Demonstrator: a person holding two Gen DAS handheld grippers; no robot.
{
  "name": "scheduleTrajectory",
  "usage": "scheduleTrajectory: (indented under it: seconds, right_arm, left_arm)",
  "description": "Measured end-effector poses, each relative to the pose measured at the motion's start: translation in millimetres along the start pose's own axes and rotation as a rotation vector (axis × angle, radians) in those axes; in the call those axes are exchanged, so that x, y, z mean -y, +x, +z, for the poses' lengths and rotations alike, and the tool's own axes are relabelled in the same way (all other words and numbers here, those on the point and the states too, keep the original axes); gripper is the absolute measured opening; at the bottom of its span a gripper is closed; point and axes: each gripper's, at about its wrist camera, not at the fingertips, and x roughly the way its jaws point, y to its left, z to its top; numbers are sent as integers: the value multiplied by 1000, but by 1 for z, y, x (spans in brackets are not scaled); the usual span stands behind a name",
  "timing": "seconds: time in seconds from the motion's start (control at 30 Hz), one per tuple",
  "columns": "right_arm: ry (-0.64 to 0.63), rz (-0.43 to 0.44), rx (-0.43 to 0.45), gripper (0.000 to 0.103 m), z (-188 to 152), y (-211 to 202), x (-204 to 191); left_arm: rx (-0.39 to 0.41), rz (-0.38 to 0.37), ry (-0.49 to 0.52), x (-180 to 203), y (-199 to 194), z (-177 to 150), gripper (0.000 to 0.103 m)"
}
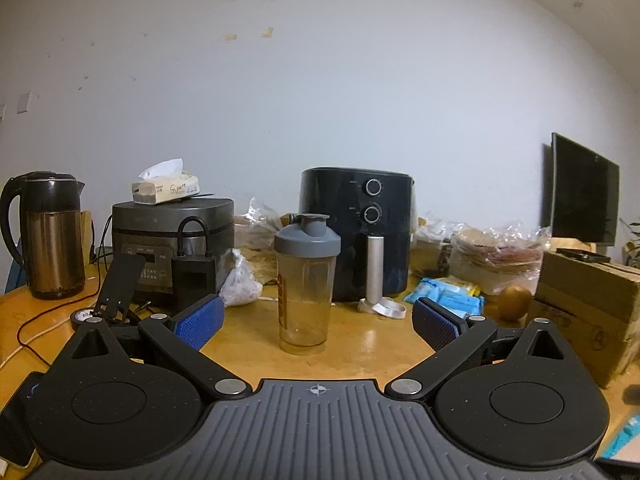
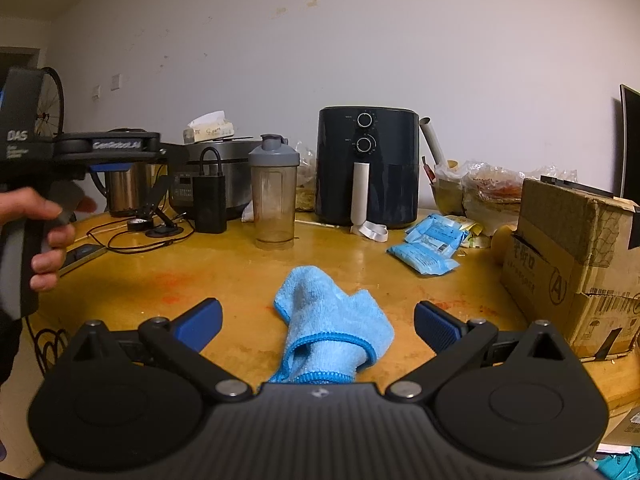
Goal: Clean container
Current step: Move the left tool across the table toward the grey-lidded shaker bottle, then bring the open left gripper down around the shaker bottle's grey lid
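Nothing cleaned yet, by the look of it. Nearest, the right gripper has its fingers spread wide and empty over one blue cloth lying crumpled on the desk. The left gripper, fingers equally wide, grips nothing either. Just beyond it stands the one shaker bottle, upright on the desk, grey lid on, residue clouding its base. Both pickups and the wiping remain. Behind: two blue packets, one air fryer, one rice cooker, one kettle.
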Motion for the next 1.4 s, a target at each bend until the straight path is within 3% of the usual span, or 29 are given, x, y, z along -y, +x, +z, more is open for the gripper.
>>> scheduleTrajectory:
  seconds: [1.4]
  right_arm:
    - [-9,-12,-55,103,-9,3,2]
  left_arm:
    - [-36,53,9,13,86,19,103]
